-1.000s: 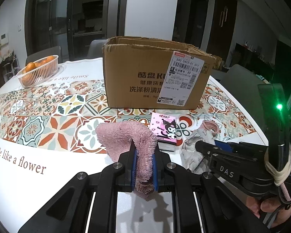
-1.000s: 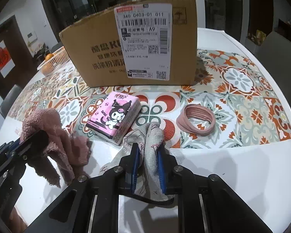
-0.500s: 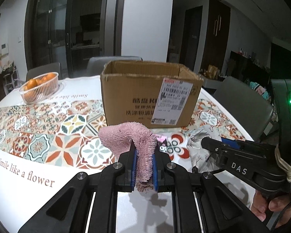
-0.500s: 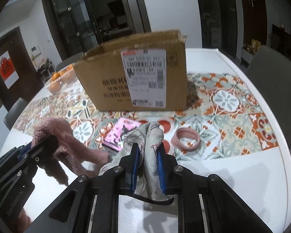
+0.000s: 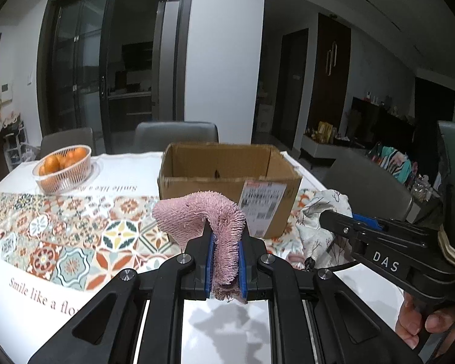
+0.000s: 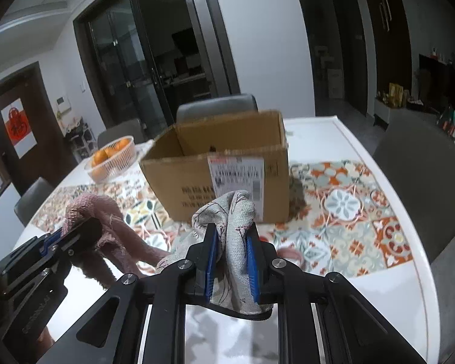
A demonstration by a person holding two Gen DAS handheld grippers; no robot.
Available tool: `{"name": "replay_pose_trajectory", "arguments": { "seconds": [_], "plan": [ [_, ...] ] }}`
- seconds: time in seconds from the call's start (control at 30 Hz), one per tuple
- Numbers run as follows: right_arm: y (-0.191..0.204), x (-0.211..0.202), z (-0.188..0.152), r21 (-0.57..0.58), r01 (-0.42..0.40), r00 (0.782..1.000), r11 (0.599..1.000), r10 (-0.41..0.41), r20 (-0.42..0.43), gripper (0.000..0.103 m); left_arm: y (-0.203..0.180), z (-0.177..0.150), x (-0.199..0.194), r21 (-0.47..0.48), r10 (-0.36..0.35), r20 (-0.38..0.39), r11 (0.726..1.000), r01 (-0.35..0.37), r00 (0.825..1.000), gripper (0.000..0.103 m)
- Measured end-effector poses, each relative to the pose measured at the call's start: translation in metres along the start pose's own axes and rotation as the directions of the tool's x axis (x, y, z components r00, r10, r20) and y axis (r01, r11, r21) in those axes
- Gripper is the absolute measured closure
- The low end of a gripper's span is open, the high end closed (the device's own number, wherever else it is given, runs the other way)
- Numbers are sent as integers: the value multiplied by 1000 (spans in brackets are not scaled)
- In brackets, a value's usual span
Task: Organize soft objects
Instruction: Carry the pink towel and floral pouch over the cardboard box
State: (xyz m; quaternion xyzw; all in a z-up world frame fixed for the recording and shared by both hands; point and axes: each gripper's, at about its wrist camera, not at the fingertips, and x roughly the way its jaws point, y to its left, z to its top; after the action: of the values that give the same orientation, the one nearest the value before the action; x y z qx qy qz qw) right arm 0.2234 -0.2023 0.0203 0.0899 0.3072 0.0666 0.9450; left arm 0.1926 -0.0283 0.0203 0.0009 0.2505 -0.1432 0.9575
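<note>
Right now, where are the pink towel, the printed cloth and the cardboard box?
pink towel (image 5: 197, 212): left wrist view, fuzzy fold above the jaws.
printed cloth (image 6: 236, 212): right wrist view, bunched top.
cardboard box (image 6: 179, 179): right wrist view, front wall.

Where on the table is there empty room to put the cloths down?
Bare white table lies behind and right of the cardboard box, and between the box and the orange basket. The box's inside looks empty. Right before the box, cloths hide the table.

A cardboard box (image 5: 227, 179) sits mid-table (image 5: 24, 300), open. A fruit basket (image 5: 64, 168) stands left of it, toward the table's far edge; chairs (image 5: 176, 132) line that edge behind.
</note>
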Motion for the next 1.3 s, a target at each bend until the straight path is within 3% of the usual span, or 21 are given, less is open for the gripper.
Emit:
{"name": "replay_pose_trajectory", "arguments": {
  "seconds": [0.4,0.67,1.1,1.3],
  "plan": [
    [16,-16,49,-9,-11,996,1000,12,86,83,11,52,-4,37,-24,62,999,22,998,89],
    [24,-7,78,-17,-20,995,1000,22,99,83,16,83,8,76,-38,82,997,31,996,89],
    [24,19,127,-51,3,992,999,3,129,83,18,137,55,102,-71,97,993,62,993,89],
    [18,47,143,-46,11,996,999,-7,91,83,18,151,95,114,-80,49,991,74,996,89]
  ]
}}
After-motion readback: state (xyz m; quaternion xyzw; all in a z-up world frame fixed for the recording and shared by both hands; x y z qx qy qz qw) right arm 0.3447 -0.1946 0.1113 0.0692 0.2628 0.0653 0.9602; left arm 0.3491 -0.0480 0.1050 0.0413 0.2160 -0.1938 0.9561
